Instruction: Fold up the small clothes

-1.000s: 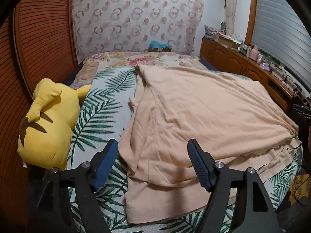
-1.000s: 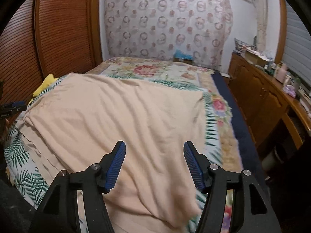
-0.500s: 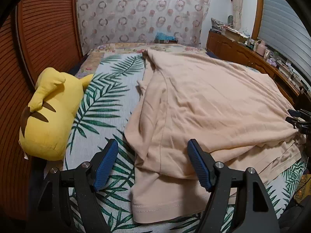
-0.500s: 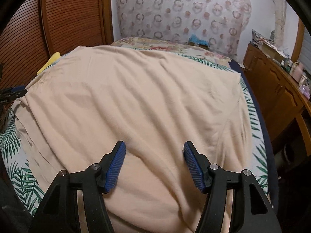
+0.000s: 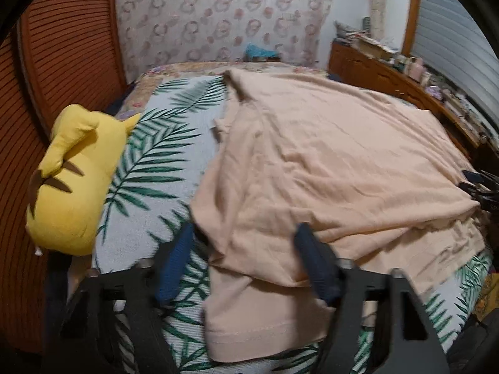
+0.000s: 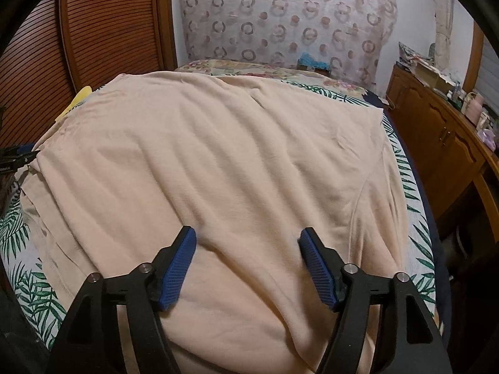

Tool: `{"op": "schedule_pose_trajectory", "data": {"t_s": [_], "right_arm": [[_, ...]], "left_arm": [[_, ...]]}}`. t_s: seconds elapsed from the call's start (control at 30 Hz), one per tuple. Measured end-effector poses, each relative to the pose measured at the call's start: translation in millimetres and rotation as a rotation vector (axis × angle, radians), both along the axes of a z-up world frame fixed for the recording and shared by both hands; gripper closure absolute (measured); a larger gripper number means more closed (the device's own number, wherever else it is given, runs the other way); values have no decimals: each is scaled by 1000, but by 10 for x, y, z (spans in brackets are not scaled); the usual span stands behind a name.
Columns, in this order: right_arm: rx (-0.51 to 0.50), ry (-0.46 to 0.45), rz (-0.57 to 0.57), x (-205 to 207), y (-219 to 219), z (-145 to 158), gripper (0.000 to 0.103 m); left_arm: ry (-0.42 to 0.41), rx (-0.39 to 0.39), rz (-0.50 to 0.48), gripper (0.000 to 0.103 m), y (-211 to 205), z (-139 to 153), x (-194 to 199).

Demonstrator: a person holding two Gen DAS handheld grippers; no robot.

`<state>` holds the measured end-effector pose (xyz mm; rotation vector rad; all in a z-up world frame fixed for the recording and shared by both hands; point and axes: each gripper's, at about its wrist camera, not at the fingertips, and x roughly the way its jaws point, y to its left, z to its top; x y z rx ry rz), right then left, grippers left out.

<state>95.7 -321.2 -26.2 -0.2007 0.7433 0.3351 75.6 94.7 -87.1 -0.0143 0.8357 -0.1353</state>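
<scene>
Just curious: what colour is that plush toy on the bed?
Yellow plush toy with brown markings; clearest in left wrist view.

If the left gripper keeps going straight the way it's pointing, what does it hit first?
Most likely the peach shirt: its folded near edge lies right between and ahead of the open left gripper, with the leaf-print bedspread beneath. Depth is hard to judge here.

A home bedroom: ahead of the gripper lies a bed with a leaf-print cover (image 5: 162,162), a patterned curtain (image 6: 280,21) beyond, cluttered wooden cabinets (image 6: 436,131) rightward.
</scene>
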Motion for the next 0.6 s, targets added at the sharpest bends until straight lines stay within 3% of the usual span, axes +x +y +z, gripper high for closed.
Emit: {"op": "schedule_pose_trajectory", "data": {"t_s": [0.17, 0.3, 0.4, 0.6], "right_arm": [[3, 12, 18, 10, 11, 5, 23], [5, 15, 20, 12, 15, 10, 22], [6, 16, 19, 8, 20, 9, 22], [5, 17, 20, 7, 19, 13, 21]], "left_arm": [[1, 12, -5, 67, -30, 16, -7], [15, -25, -17, 95, 16, 33, 4], [9, -58, -44, 96, -2, 77, -14], [-103, -86, -62, 97, -113, 413, -111]]}}
